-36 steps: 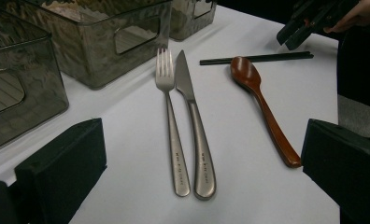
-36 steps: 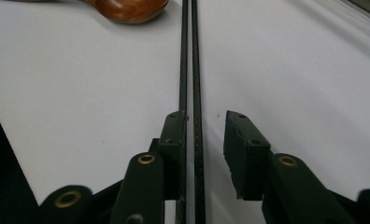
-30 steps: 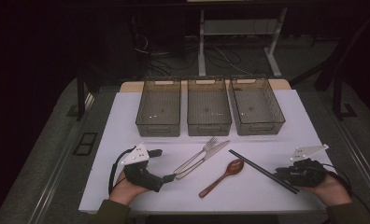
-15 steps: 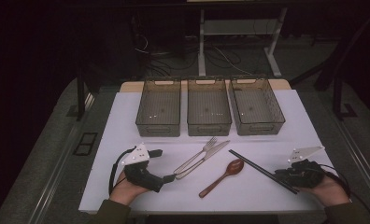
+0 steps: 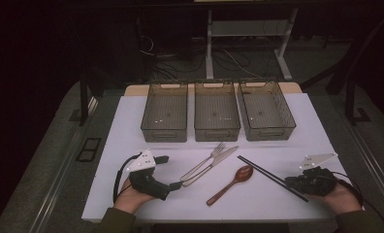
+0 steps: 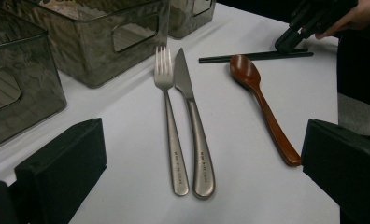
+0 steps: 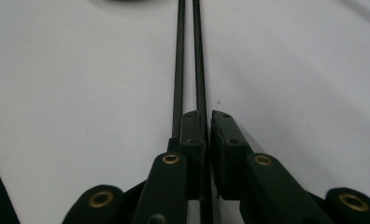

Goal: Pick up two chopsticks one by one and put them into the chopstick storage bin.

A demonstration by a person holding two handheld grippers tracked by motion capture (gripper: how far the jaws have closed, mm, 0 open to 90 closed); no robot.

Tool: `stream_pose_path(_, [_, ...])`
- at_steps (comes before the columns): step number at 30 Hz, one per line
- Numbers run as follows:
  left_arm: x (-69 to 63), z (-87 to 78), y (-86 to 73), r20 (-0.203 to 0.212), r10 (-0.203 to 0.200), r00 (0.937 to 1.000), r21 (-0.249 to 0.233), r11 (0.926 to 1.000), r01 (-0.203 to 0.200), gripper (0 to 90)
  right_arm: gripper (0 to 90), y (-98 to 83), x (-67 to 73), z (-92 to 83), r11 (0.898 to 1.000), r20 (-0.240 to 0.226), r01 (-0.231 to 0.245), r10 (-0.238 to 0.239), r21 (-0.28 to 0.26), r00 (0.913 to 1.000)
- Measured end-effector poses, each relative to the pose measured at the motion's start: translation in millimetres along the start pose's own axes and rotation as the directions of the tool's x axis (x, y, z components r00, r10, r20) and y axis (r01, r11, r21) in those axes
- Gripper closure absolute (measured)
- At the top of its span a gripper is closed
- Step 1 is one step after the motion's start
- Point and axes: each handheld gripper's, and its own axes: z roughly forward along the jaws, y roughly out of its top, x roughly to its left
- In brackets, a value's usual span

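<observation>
Since the earlier frames little has shifted on the worktop (image 5: pixel 132 126); both hands sit where they were, but the right gripper's (image 7: pixel 207 122) jaws have just been closing, and the near ends of the chopsticks (image 7: pixel 188 56) are now between them. In the right gripper view one stick runs into the narrow gap between the pads while the other lies just beside the left pad, so the grip looks to be on one stick, perhaps not both. In the high view the right gripper (image 5: pixel 293 182) rests at the worktop's near right edge, at the near end of the chopsticks (image 5: pixel 270 177).

The chopsticks are thin, black, straight and matte, lying side by side and nearly touching. They should be light and stiff, yet slim and smooth enough to roll or pivot, so a hold near the thicker end, across both, seems safest.

The left gripper (image 5: pixel 176 185) stands wide open, empty, at the handles of the fork (image 6: pixel 171 126) and knife (image 6: pixel 195 130). The brown spoon (image 6: pixel 262 102) lies beside them. Farthest off stand three smoky bins (image 5: pixel 216 114), side by side
</observation>
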Motion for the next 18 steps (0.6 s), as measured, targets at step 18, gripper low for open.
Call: stream_pose_path(18, [-0.5,1.8,0.1,0.005,0.008,1.0,0.005,1.0,-0.008,0.0,84.6,-4.0,-4.6,-0.5,0.999,-0.028,-0.021,0.02,-0.033,0.9994])
